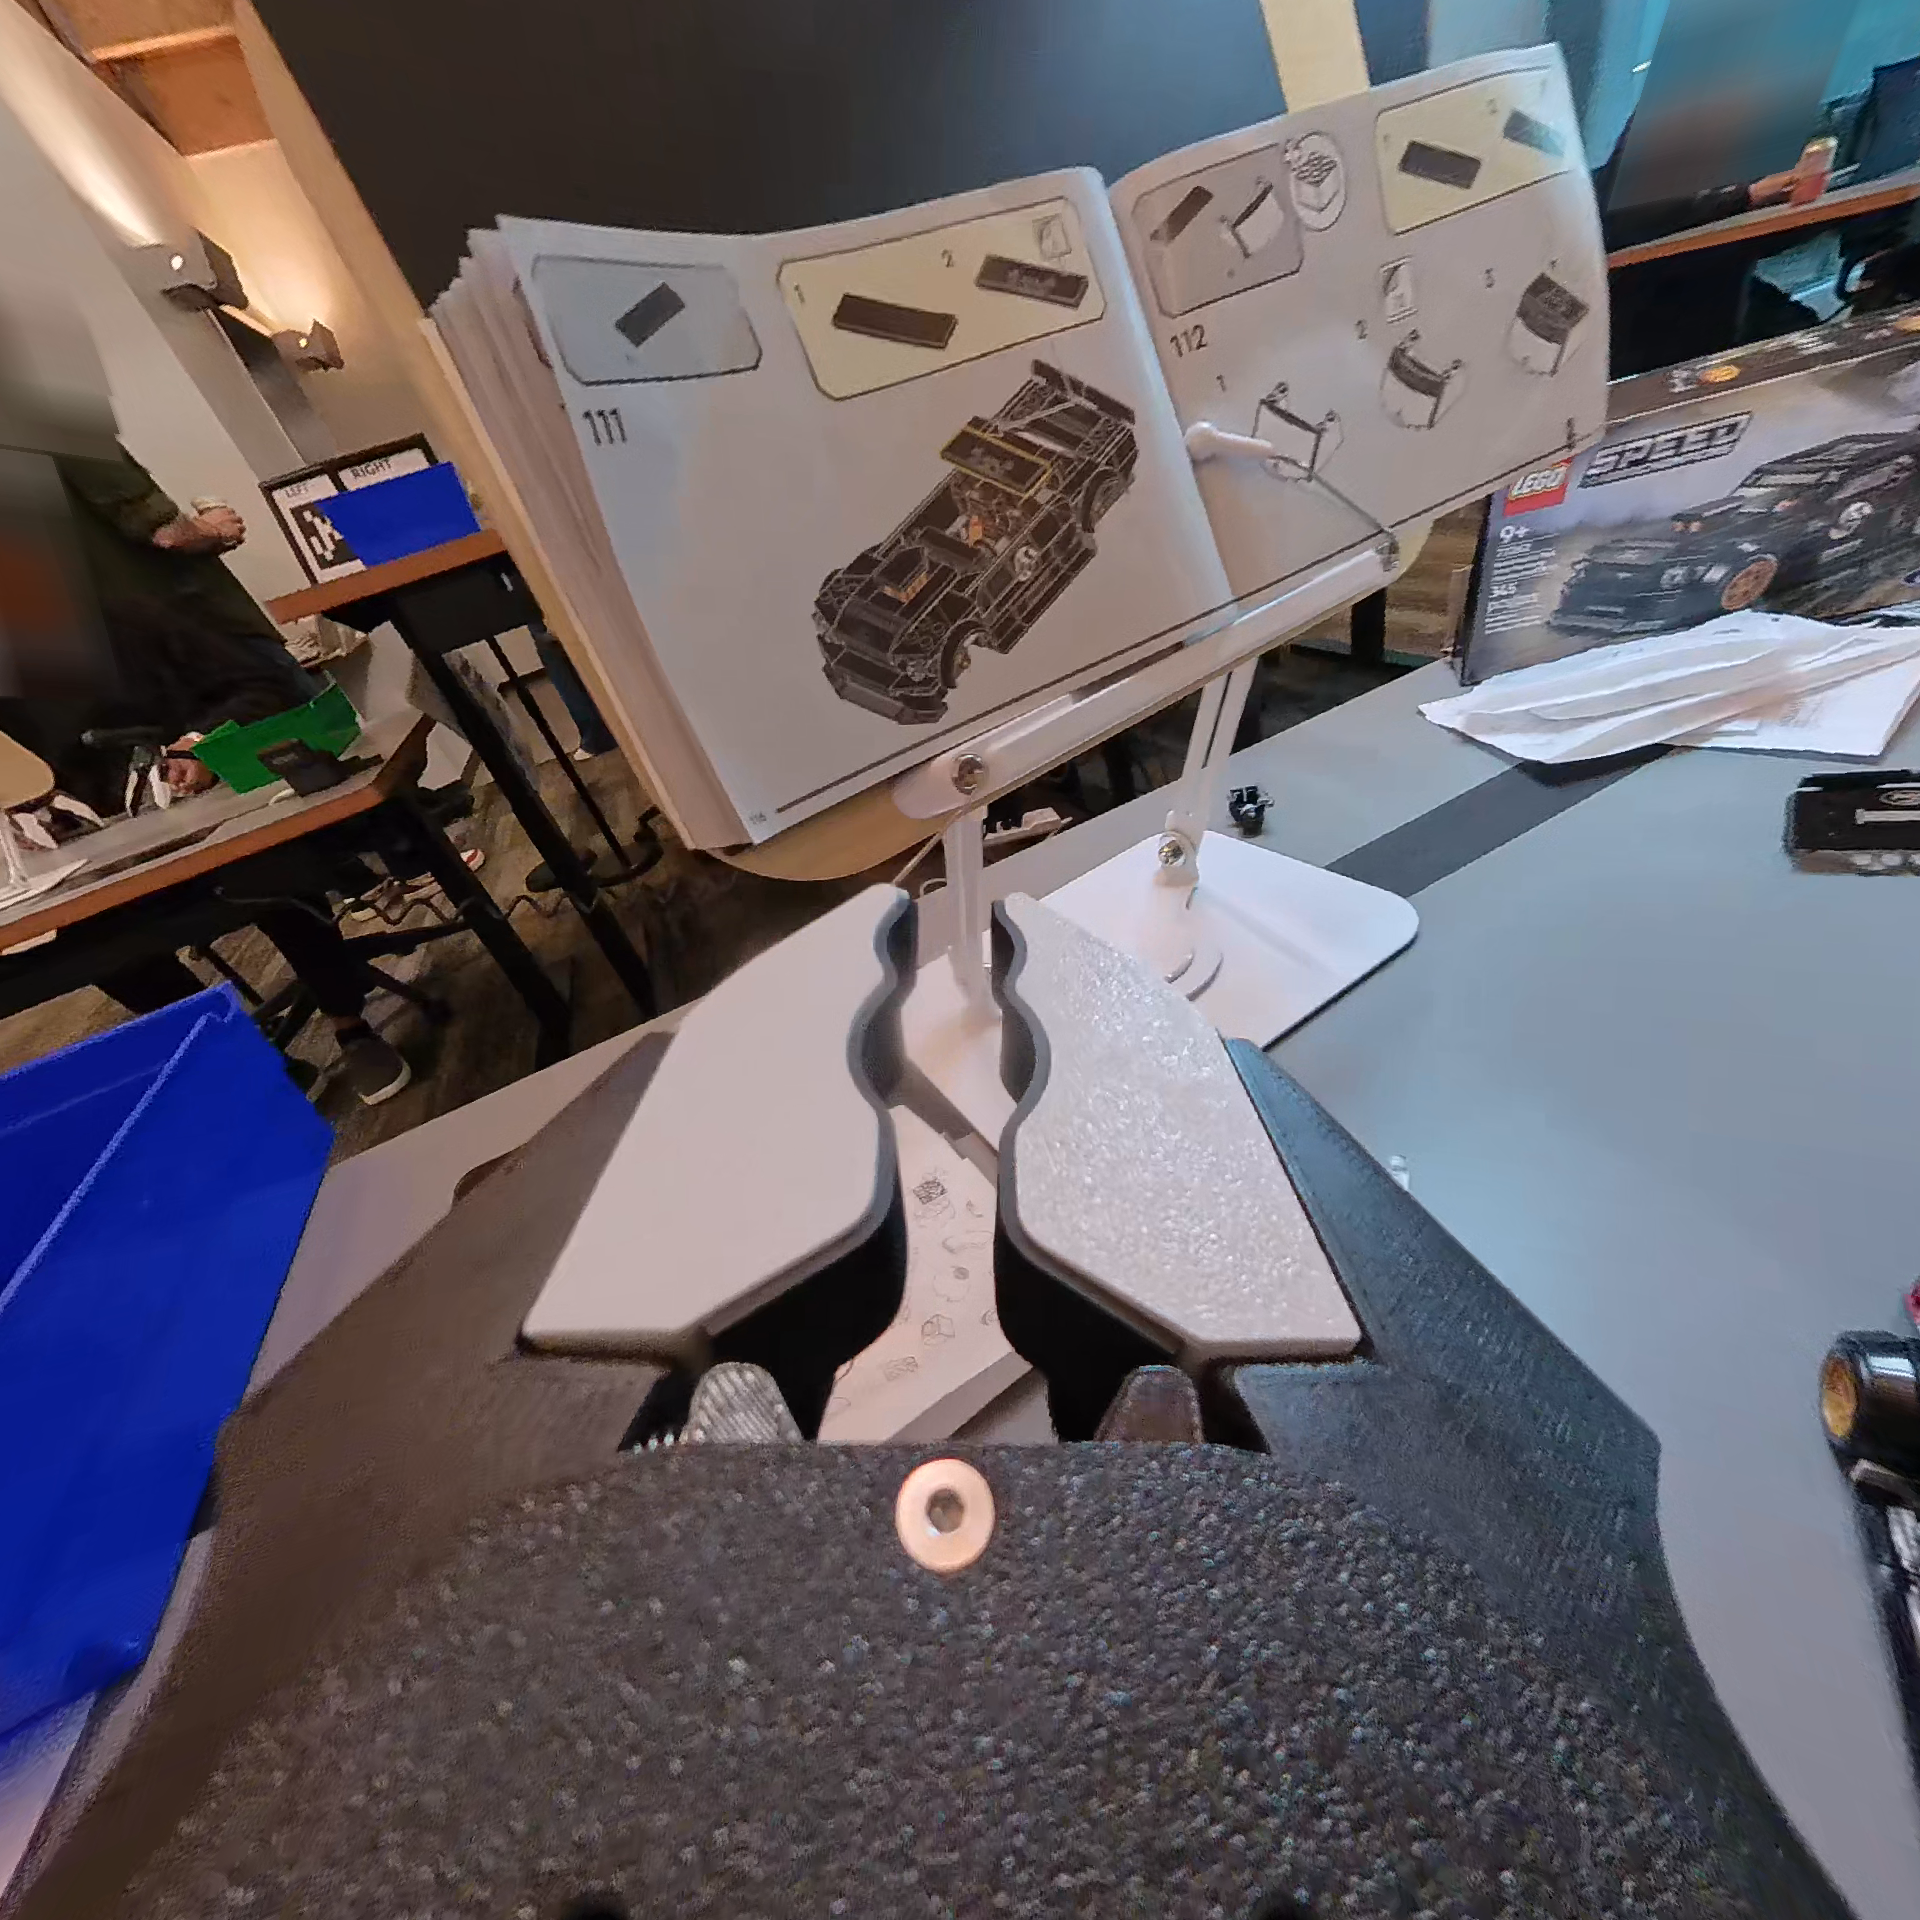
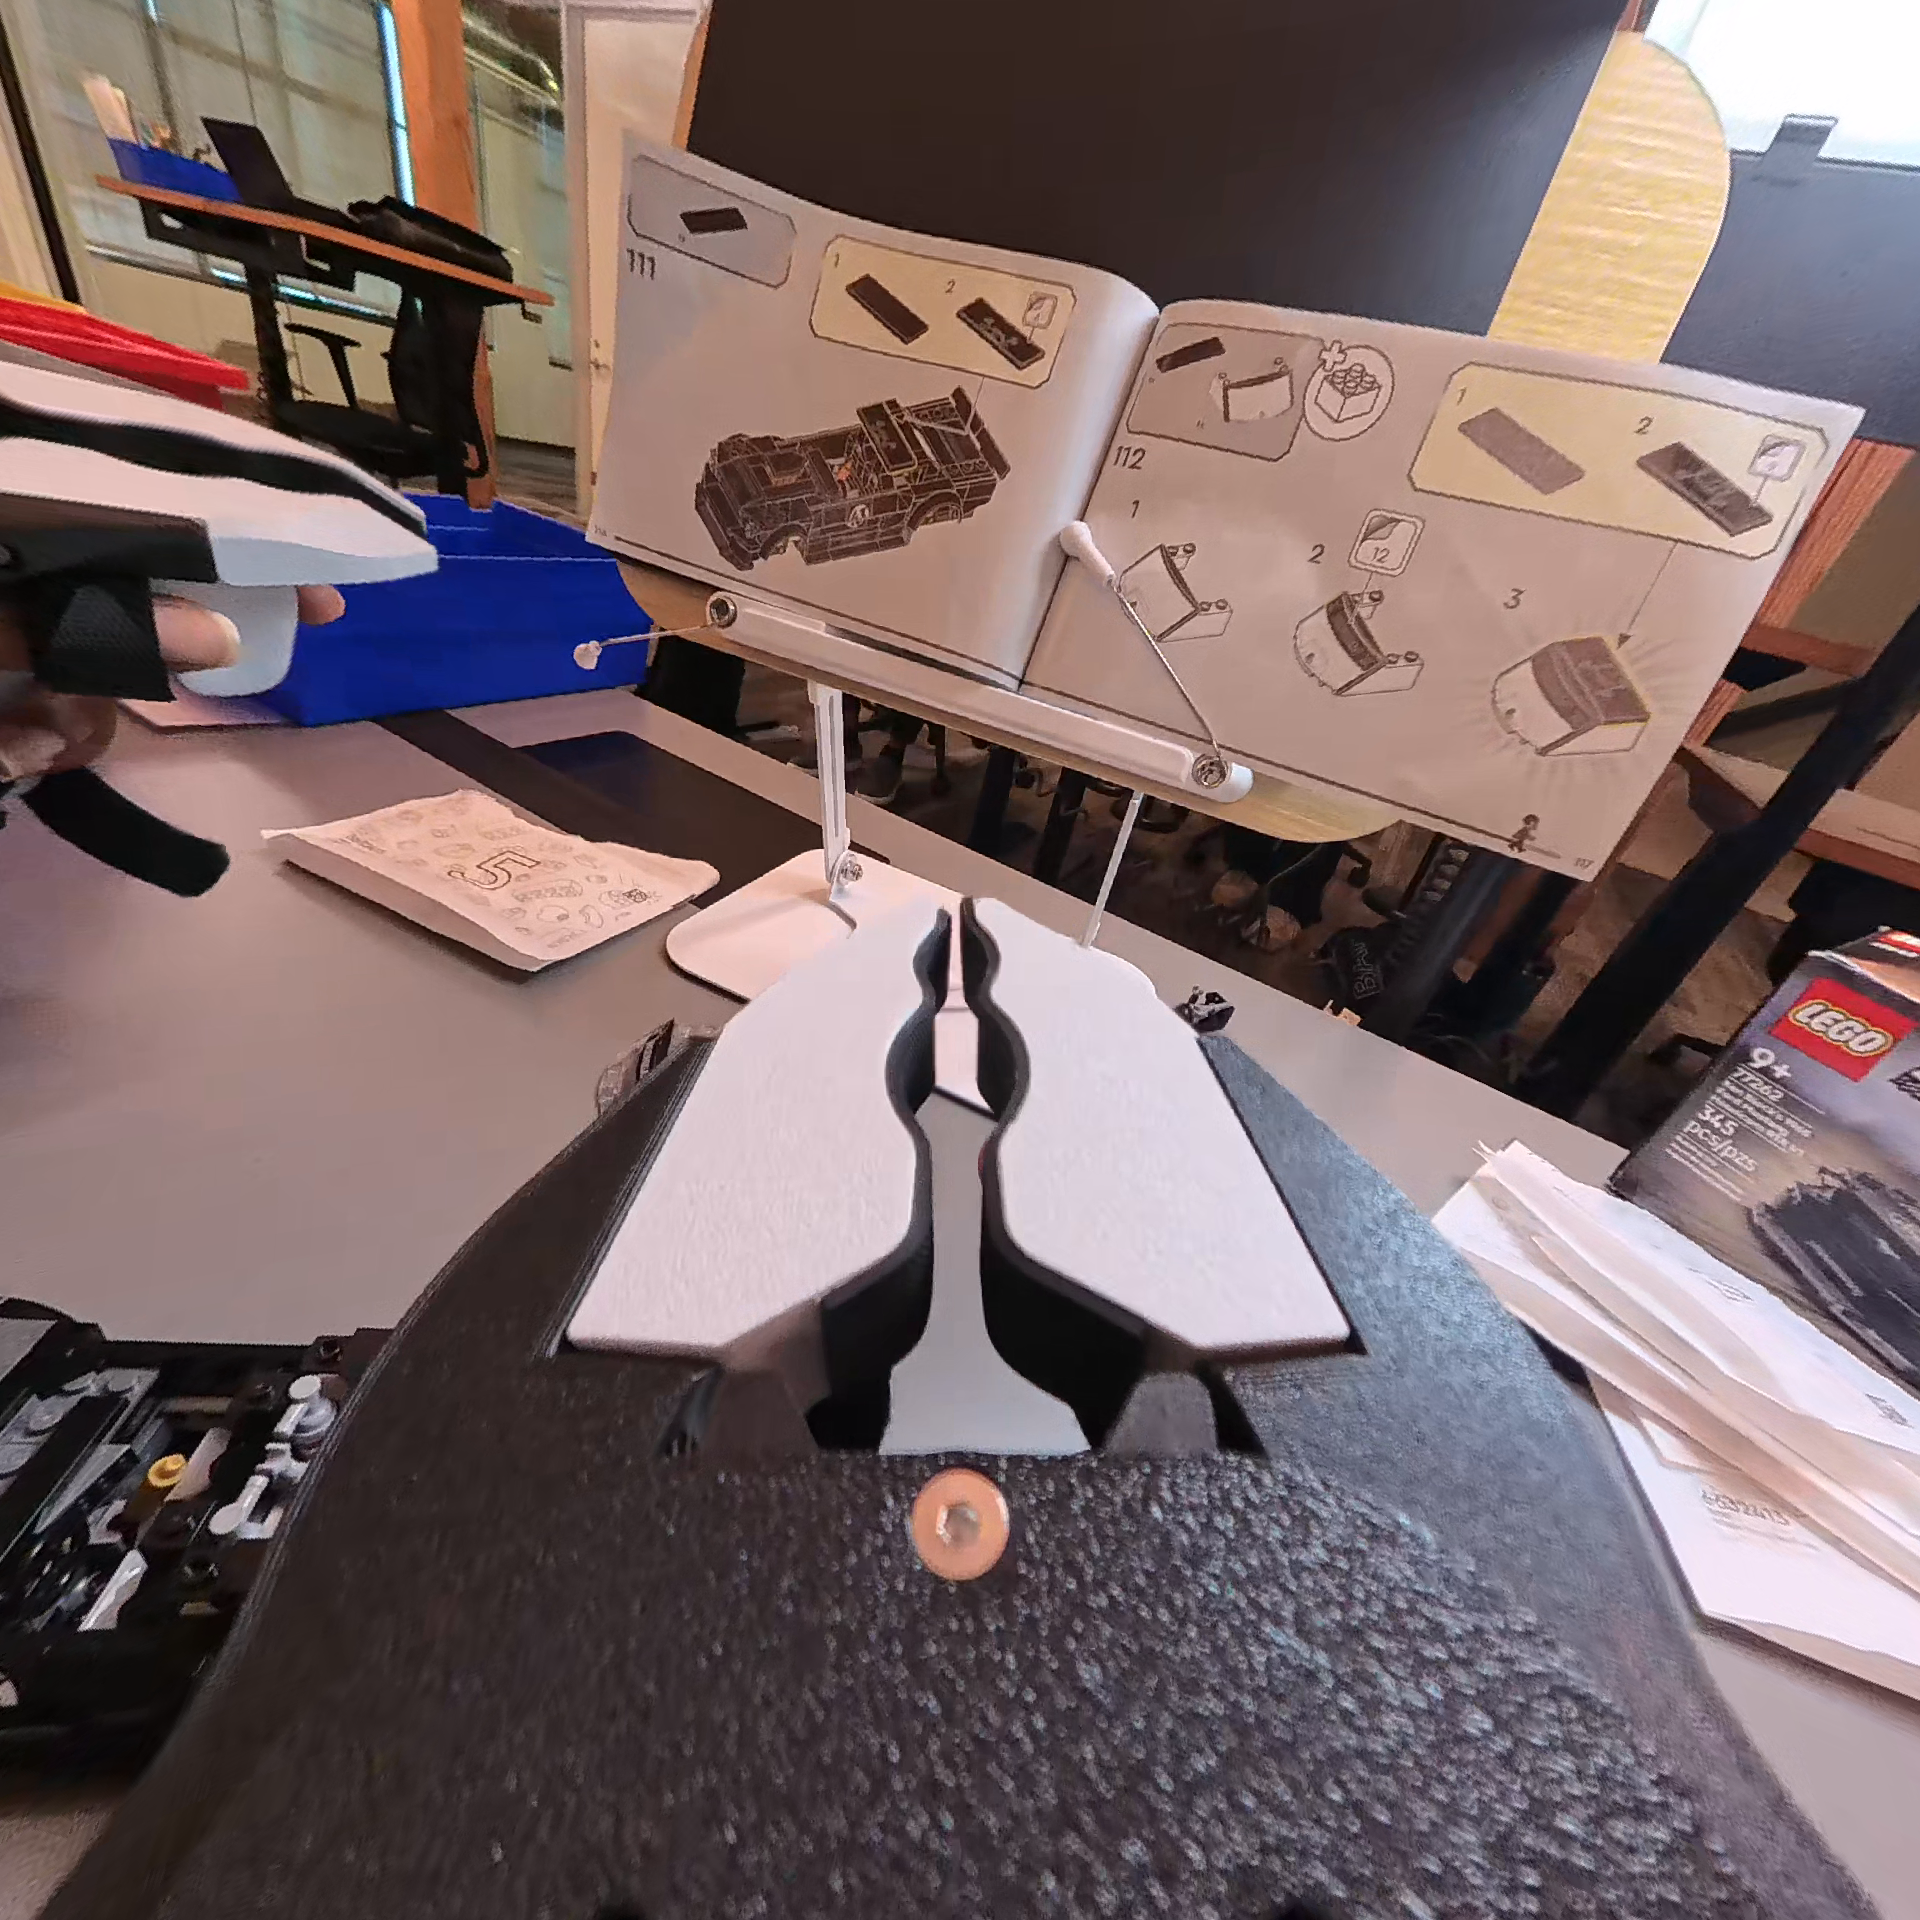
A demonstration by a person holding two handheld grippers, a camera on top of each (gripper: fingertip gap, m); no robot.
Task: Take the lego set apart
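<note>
Going left to right: a blue plastic bin [image 1: 135,1299] sits at my far left, off the worktop's edge; my left gripper [image 1: 951,925] hangs above the grey worktop [image 1: 1610,1091], its white fingers [image 1: 748,1143] parted by a narrow gap with nothing between them, aimed at the white book stand [image 1: 1247,925] that props the open instruction booklet [image 1: 883,468]; under those fingers lies a printed paper bag [image 2: 499,883]. The task's thing, the partly stripped black brick car [image 2: 135,1496], lies low on the worktop between the two grippers: at the left wrist view's right edge and the right wrist view's lower left corner; I cannot tell its long axis, since both views crop it. My right gripper [image 2: 956,920] also points at the stand, its fingers almost together and empty; the car sits beside and behind its tips. I judge both hands about equally near, and either must pull back and tip downward to reach the car. Farther right lie loose white papers [image 2: 1714,1382] and the dark set box [image 2: 1818,1122].
</note>
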